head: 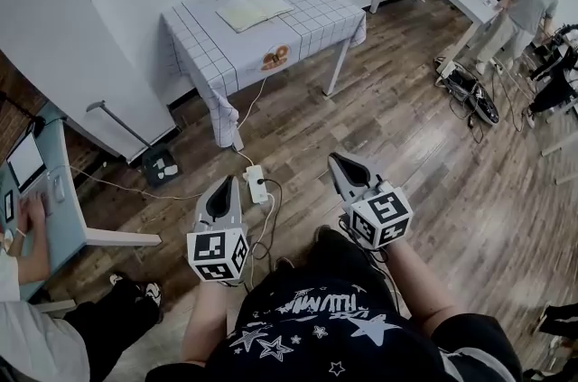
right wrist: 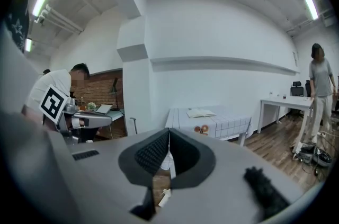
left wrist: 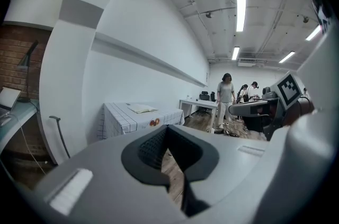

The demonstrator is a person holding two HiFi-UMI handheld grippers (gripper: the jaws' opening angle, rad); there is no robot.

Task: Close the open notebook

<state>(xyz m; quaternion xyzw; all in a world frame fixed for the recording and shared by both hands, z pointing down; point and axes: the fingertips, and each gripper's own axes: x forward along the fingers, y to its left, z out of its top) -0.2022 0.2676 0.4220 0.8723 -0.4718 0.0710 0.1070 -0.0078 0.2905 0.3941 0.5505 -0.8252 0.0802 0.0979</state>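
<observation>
Plainly unstarted: the notebook (head: 254, 9) lies open on the checked table (head: 208, 55) across the room, well apart from the left gripper (head: 223, 183) and right gripper (head: 337, 160), both closed and empty.

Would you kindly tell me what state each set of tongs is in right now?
Left tongs: closed, empty.
Right tongs: closed, empty.
</observation>
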